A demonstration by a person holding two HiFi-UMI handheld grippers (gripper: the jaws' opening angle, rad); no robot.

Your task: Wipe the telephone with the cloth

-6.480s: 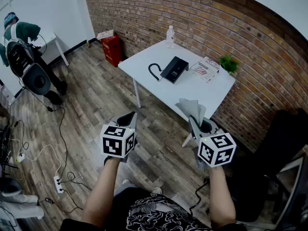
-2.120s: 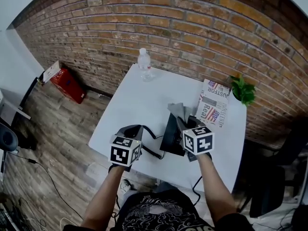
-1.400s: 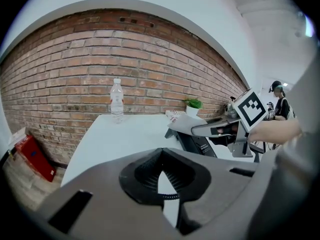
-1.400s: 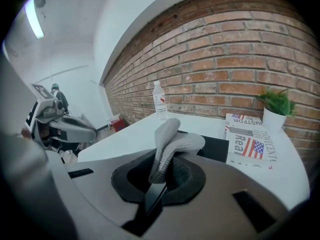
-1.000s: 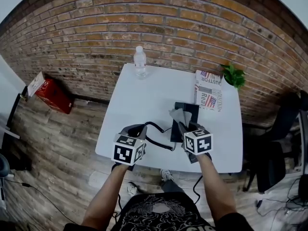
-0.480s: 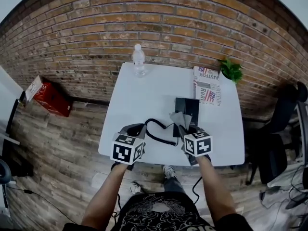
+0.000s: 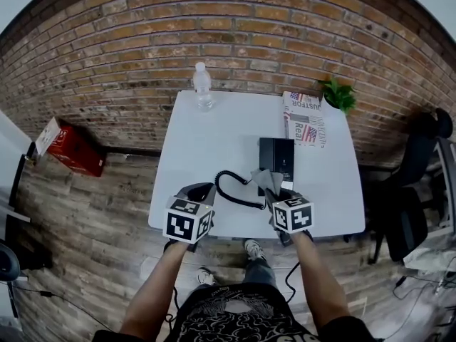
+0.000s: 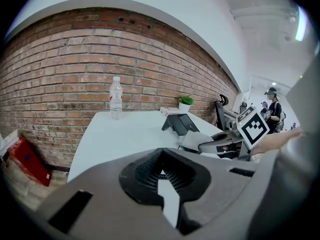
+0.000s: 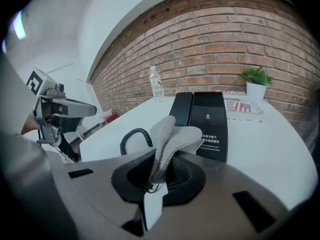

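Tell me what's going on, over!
Right gripper shut on grey cloth. Left gripper shut, empty. Black desk telephone on white table, just ahead of cloth. Black coiled cord loops beside it.

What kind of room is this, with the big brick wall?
Probably an office or workroom. A black desk telephone sits on a plain white table, a black office chair stands beside it, and a red brick wall runs behind.
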